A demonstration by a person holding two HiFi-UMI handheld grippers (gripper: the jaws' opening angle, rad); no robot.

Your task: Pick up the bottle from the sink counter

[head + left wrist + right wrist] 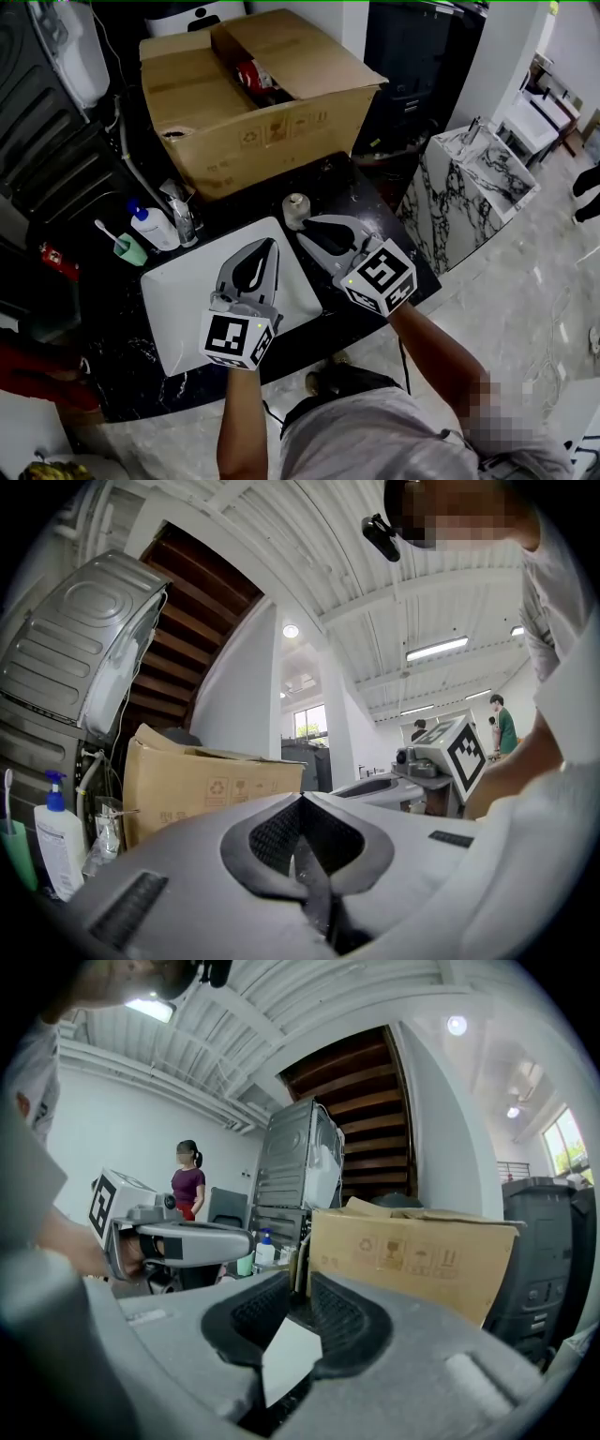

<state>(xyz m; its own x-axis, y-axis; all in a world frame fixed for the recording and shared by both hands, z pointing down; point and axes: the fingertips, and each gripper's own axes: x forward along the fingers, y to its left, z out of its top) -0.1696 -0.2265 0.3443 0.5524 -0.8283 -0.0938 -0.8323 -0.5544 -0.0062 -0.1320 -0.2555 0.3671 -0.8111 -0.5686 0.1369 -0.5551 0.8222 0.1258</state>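
Observation:
A white pump bottle (153, 228) with a blue top stands at the counter's back left, beside the faucet (183, 220). It also shows in the left gripper view, bottle (58, 846), and small in the right gripper view, bottle (265, 1249). My left gripper (267, 244) hovers over the white sink basin (187, 291), right of the bottle, its jaws shut and empty (302, 801). My right gripper (302, 232) sits just right of it near a small pale round jar (296, 208); its jaws stand a narrow gap apart with nothing between them (300, 1283).
A green cup with a toothbrush (129, 248) stands left of the bottle. A large open cardboard box (253, 103) fills the counter's back. A grey machine (84, 658) rises at the left. A marble-topped stand (478, 178) is to the right. A person (186, 1180) stands far off.

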